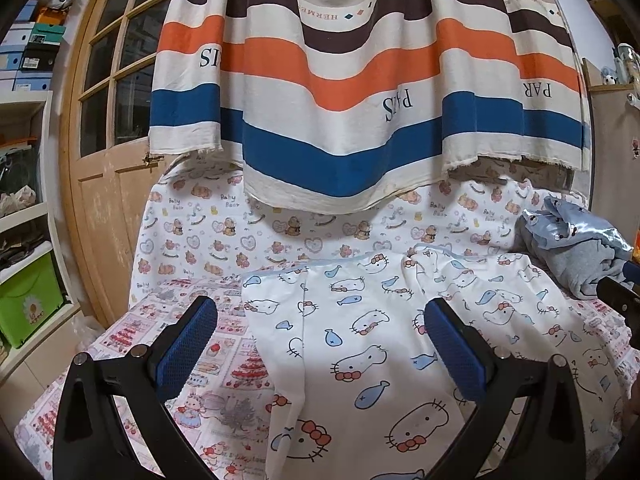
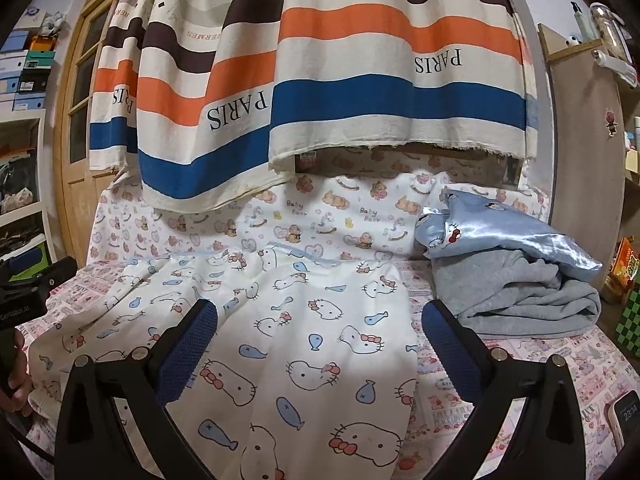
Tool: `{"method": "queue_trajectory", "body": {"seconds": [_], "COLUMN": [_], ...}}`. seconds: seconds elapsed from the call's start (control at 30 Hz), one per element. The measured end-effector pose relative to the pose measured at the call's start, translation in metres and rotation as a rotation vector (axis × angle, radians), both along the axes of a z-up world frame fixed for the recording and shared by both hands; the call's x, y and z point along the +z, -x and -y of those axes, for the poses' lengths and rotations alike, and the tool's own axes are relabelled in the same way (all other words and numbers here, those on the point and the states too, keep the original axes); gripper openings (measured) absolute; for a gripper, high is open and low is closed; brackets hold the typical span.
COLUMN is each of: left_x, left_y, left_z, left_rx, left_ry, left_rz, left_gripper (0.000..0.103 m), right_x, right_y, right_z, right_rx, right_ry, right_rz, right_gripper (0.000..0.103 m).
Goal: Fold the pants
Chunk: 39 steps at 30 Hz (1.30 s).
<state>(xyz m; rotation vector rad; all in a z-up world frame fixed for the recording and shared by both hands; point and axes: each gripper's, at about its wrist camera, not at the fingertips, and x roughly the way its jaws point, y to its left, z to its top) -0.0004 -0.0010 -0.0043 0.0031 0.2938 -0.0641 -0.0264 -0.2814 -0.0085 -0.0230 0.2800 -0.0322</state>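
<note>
White pants (image 1: 360,344) printed with cat faces and blue fish lie spread flat on the bed, waistband with light blue trim at the far side. They also show in the right wrist view (image 2: 304,340). My left gripper (image 1: 320,332) is open and empty, hovering above the pants' left part. My right gripper (image 2: 320,332) is open and empty above the pants' right part. The left gripper's body shows at the left edge of the right wrist view (image 2: 28,292).
A folded pile of grey and light blue clothes (image 2: 512,280) sits on the bed's right side. A striped curtain (image 2: 320,80) hangs over the far end. A wooden door (image 1: 108,120) and shelves stand left. A phone (image 2: 624,420) lies at right.
</note>
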Motion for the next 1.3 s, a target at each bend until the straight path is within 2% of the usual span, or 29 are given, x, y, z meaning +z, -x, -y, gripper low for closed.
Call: {"method": "queue_trajectory", "body": {"seconds": [1.3], "left_x": [0.0007], "left_y": [-0.0012], "left_z": [-0.0037], "left_rx": [0.012], "left_ry": [0.002], "left_rz": [-0.005], "left_gripper": [0.103], "right_x": [0.0008], "right_y": [0.0014], "right_z": [0.0008], "right_rx": [0.001], "right_ry": [0.000], "right_rz": [-0.006], "right_gripper": [0.103]}}
